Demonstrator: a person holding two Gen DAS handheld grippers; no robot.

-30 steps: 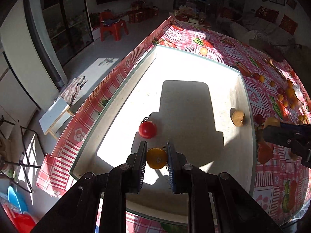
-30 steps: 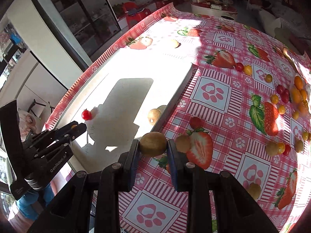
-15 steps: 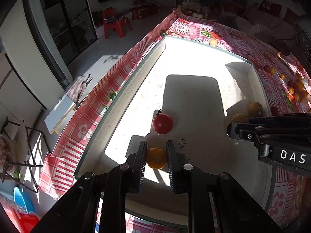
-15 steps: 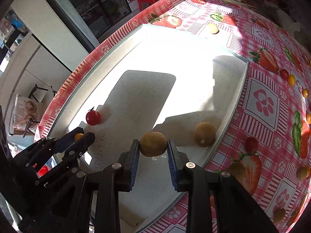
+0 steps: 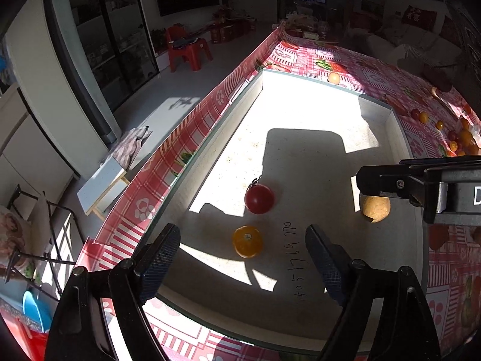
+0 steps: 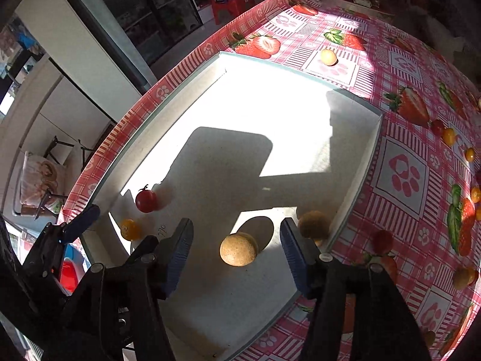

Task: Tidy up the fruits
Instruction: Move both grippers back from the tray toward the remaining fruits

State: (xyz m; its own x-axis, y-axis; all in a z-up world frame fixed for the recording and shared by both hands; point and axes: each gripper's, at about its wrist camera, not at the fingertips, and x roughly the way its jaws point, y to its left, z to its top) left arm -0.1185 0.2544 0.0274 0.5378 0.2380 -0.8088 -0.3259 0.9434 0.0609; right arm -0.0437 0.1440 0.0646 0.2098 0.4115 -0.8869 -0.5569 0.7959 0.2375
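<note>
A shallow white tray [image 5: 402, 138] [image 6: 371, 156] lies on the strawberry tablecloth. My left gripper [image 5: 243, 249] is open over its near end, and a small orange tomato [image 5: 247, 241] [image 6: 130, 229] lies on the tray floor between the fingers. A red cherry tomato [image 5: 259, 199] [image 6: 146, 200] sits just beyond it. My right gripper [image 6: 236, 243] is open, with a tan round fruit [image 6: 238, 253] [image 5: 375, 209] resting on the tray between its fingers. A second brown fruit [image 6: 314, 224] lies against the tray's right wall.
Many small orange, yellow and red fruits [image 6: 449, 135] [image 5: 460, 141] are scattered on the tablecloth right of the tray. One pale fruit [image 6: 328, 57] [image 5: 333, 77] lies beyond the tray's far edge. The table's left edge drops to the floor, where a red chair [image 5: 188, 49] stands.
Both grippers have opened. The left let the orange tomato go onto the tray floor; the right let the tan fruit go beside the brown one.
</note>
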